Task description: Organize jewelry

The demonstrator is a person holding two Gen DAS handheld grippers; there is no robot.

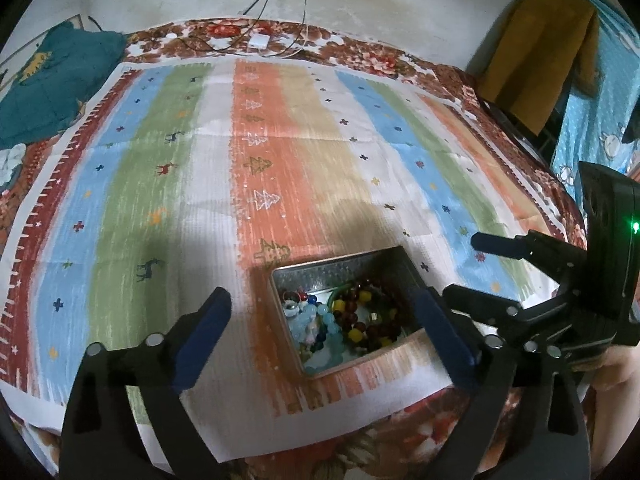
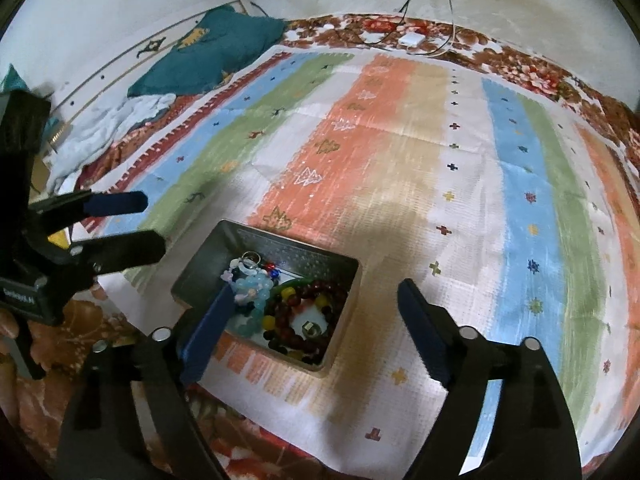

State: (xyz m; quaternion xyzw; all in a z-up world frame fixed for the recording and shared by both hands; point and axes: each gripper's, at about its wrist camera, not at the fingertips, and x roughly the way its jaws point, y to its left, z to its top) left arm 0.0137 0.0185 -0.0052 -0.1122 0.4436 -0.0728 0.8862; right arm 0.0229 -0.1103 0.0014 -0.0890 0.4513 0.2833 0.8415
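An open metal tin (image 1: pixel 344 258) sits on a striped cloth, near its front edge. Inside lie a dark red bead bracelet with yellow beads (image 1: pixel 372 320), a pale blue bead bracelet (image 1: pixel 320 316) and small pieces. My left gripper (image 1: pixel 322 298) hangs open above the tin, empty, its right finger covering the tin's right wall. My right gripper (image 1: pixel 468 266) shows at the right. In the right wrist view the tin (image 2: pixel 280 236) holds the red bracelet (image 2: pixel 304 300), the blue bracelet (image 2: pixel 256 286) and a ring (image 2: pixel 251 258). My right gripper (image 2: pixel 316 290) is open and empty over it; my left gripper (image 2: pixel 150 224) is open at the left.
The striped cloth (image 1: pixel 280 160) lies on a floral bedcover (image 1: pixel 360 432). A teal cushion (image 2: pixel 208 52) and crumpled white fabric (image 2: pixel 120 120) lie at the far left. A white charger with cables (image 2: pixel 410 38) rests by the wall. A mustard garment (image 1: pixel 536 56) hangs at the right.
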